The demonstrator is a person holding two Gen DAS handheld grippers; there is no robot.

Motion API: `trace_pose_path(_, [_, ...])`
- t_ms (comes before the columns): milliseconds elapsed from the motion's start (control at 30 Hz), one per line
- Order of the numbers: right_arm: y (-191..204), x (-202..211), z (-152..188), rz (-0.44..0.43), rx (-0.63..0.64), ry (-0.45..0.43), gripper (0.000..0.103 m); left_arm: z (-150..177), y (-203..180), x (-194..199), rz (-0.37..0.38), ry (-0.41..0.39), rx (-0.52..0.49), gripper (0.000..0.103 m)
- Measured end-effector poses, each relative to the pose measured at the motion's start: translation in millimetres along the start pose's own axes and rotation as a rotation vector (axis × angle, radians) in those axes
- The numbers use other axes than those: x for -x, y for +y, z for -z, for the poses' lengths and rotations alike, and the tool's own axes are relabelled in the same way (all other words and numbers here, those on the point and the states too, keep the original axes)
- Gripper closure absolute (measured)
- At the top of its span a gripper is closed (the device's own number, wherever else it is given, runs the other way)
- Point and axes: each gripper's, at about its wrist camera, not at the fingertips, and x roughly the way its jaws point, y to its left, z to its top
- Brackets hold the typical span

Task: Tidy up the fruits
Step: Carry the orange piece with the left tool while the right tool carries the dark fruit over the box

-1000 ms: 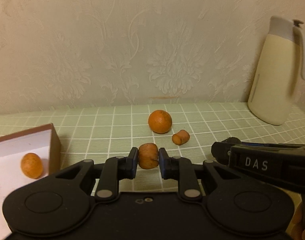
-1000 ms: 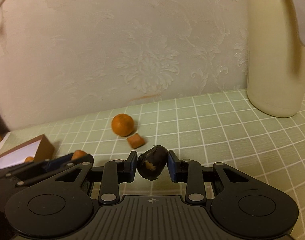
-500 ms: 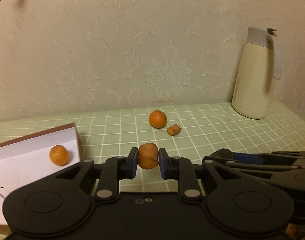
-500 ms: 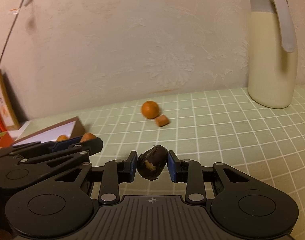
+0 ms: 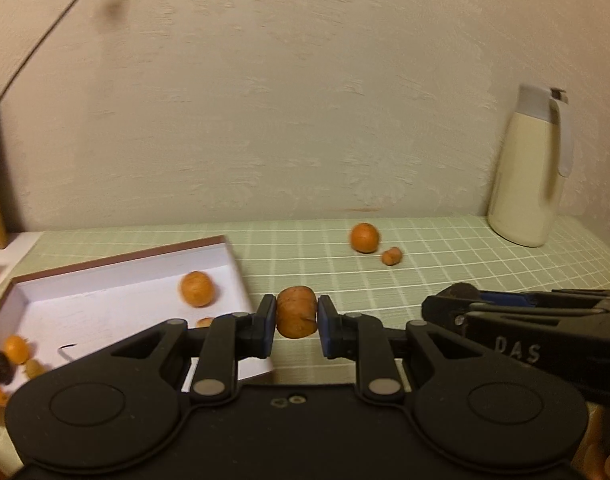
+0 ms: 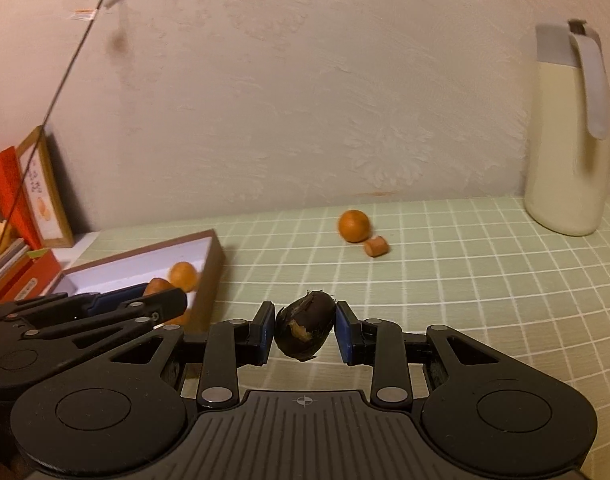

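Note:
My left gripper (image 5: 296,325) is shut on an orange carrot-like piece (image 5: 296,317), held above the table just right of a white box (image 5: 85,280). The box holds an orange fruit (image 5: 197,288) and several small fruits at its near left (image 5: 9,354). My right gripper (image 6: 305,332) is shut on a dark brown fruit (image 6: 304,331) with a torn skin; it also shows at the right of the left wrist view (image 5: 457,304). A round orange (image 6: 353,225) and a small orange piece (image 6: 376,246) lie on the table near the wall.
A cream jug with a grey handle (image 6: 565,152) stands at the back right on the green checked tablecloth (image 6: 485,280). A framed picture and red books (image 6: 29,196) lean at the far left. A black cable (image 6: 73,56) hangs along the wall.
Both grippers have pulled back and risen away from the wall, each still holding its fruit. The white box and its contents have come further into view at the left.

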Motion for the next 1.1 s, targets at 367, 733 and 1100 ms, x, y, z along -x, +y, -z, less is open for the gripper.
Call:
trace_pose_path(367, [60.5, 0.9, 7.7, -0.122, 0.083, -0.005, 0.070, 7.0, 60.5, 36.4, -0.130, -0.019, 0.080, 0.091])
trace_pose_path(733, [103.0, -7.8, 14.6, -0.205, 0.140, -0.017, 0.070, 12.3, 111.5, 57.3, -0.237, -0.034, 0.149, 0.091])
trace_pose_path(1100, [122.6, -27.4, 10.1, -0.230, 0.142, -0.027, 0.070, 13.6, 145.3, 61.5, -0.309, -0.045, 0.201, 0.091])
